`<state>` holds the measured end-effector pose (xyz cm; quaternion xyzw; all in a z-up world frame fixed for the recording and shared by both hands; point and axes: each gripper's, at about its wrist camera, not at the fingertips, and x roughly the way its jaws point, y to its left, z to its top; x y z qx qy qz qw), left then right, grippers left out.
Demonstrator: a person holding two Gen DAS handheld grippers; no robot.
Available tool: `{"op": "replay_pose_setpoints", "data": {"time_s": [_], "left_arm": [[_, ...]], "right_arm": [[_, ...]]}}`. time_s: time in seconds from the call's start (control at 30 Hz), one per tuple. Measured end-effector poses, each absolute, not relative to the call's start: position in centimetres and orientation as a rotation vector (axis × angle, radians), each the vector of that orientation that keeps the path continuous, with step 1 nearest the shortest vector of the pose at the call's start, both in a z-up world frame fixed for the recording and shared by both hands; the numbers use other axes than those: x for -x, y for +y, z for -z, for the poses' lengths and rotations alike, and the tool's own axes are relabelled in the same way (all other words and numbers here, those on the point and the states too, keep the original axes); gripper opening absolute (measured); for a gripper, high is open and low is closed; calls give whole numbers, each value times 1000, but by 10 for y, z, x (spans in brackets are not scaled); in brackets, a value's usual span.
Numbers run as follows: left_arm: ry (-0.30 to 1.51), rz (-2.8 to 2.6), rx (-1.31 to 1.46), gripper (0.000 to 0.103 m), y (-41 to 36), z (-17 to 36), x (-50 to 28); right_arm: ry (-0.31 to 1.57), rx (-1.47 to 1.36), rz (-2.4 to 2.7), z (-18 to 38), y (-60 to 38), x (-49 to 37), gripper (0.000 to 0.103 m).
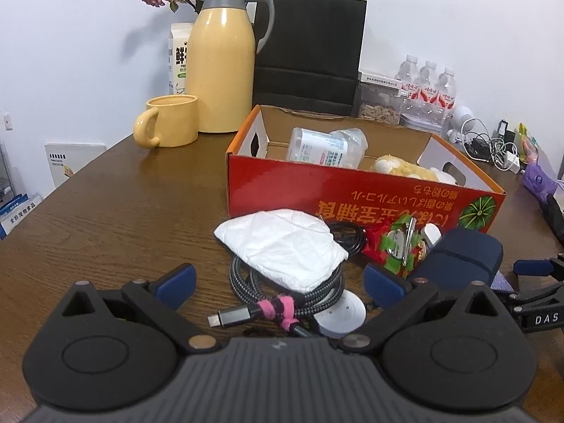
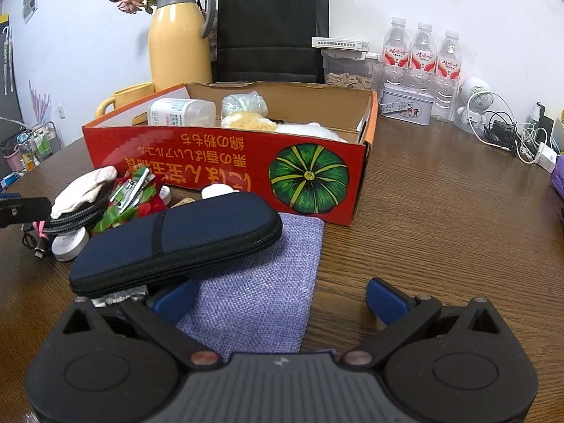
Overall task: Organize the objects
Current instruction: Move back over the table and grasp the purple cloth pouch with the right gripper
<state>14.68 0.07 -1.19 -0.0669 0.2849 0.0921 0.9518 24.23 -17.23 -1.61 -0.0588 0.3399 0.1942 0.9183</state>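
A red cardboard box (image 1: pixel 317 190) (image 2: pixel 225 162) stands open on the wooden table, holding a plastic bottle (image 1: pixel 319 146) and plush items. In front of it lie a white pouch (image 1: pixel 282 246), a braided cable (image 1: pixel 253 303) with a pink tie, a white puck (image 1: pixel 340 313), a red-green ornament with a clip (image 1: pixel 394 246), a navy zip case (image 2: pixel 176 243) and a purple cloth bag (image 2: pixel 261 282). My left gripper (image 1: pixel 278 282) is open over the cable and pouch. My right gripper (image 2: pixel 282 298) is open over the purple bag, its left finger under the case's edge.
A yellow thermos (image 1: pixel 222 60), yellow mug (image 1: pixel 169 125), milk carton (image 1: pixel 179 56) and black paper bag (image 1: pixel 310 53) stand behind the box. Water bottles (image 2: pixel 423 60), a seed container (image 2: pixel 349 70), a tin (image 2: pixel 405 105) and tangled chargers (image 2: pixel 511 134) are at the right.
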Motion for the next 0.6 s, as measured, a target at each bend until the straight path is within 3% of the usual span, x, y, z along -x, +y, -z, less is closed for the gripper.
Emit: {"op": "replay_pose_setpoints", "data": {"time_s": [0.6], "left_arm": [[523,-105,202,103,8,6,-132]], "right_arm": [[699,121,-402,16,-173,-242,103]]}}
